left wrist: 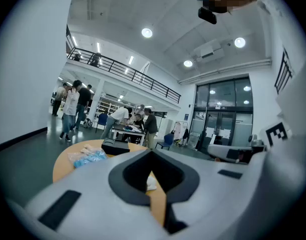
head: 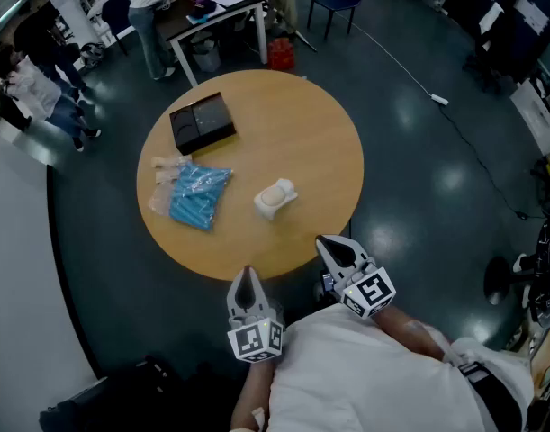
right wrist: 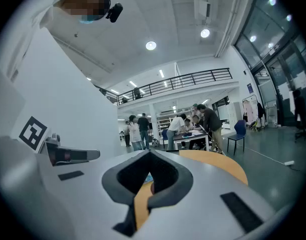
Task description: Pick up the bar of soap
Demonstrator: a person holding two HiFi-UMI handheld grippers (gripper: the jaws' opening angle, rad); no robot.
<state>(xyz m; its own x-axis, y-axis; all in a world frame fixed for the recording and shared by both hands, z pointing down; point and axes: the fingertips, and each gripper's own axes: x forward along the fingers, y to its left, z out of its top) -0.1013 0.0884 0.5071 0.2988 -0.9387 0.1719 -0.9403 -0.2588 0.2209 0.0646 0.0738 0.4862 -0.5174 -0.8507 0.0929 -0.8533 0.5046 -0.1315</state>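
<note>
Round wooden table (head: 297, 120): black box (head: 202, 122), blue packet (head: 199, 196), white soap (head: 275, 198)

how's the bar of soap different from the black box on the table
The bar of soap is pale and whitish; the black box is dark. The bar of soap is a small rounded lump, while the black box is larger, flat and square-cornered. The bar of soap lies near the middle, towards the person; the black box sits towards the far left edge. Both rest on the round table, apart from each other.

dim bluish light, fisheye-warped edges
</note>
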